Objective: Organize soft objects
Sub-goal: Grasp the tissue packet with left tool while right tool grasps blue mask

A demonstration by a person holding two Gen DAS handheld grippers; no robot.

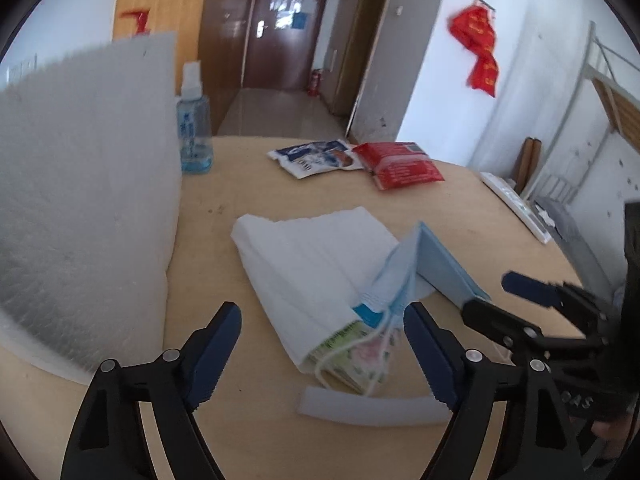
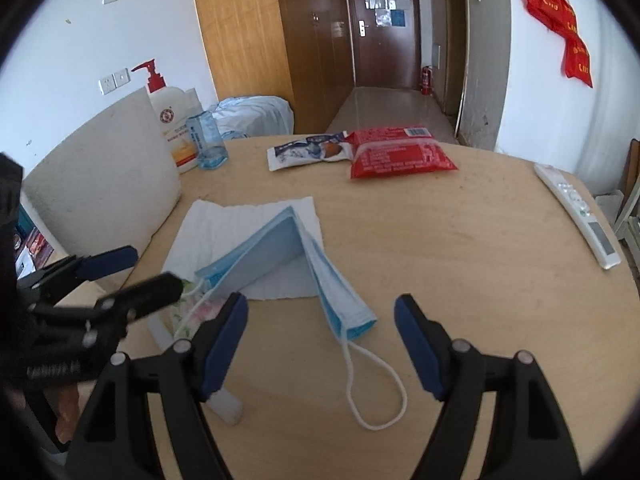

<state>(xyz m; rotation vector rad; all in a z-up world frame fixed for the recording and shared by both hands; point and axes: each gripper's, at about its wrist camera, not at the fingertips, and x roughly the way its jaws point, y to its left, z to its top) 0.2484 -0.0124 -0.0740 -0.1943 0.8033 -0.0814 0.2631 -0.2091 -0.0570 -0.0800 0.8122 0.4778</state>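
A blue face mask (image 2: 304,268) stands tented in a fold on a white paper towel (image 2: 248,220) on the round wooden table (image 2: 460,260). Its white ear loop (image 2: 376,388) trails toward me. The mask (image 1: 404,276) and towel (image 1: 312,256) also show in the left wrist view, over a floral tissue pack (image 1: 356,356). My right gripper (image 2: 320,324) is open, its jaws either side of the mask's near end. My left gripper (image 1: 322,340) is open, just short of the tissue pack and mask end. Each gripper shows in the other's view, the left (image 2: 116,276) and the right (image 1: 524,296).
A red packet (image 2: 396,152) and a blue-white packet (image 2: 308,150) lie at the far side. A white foam board (image 1: 80,200), a blue spray bottle (image 1: 194,128) and a pump bottle (image 2: 172,120) stand at the left. A remote (image 2: 580,216) lies at the right edge. A white strip (image 1: 372,408) lies near me.
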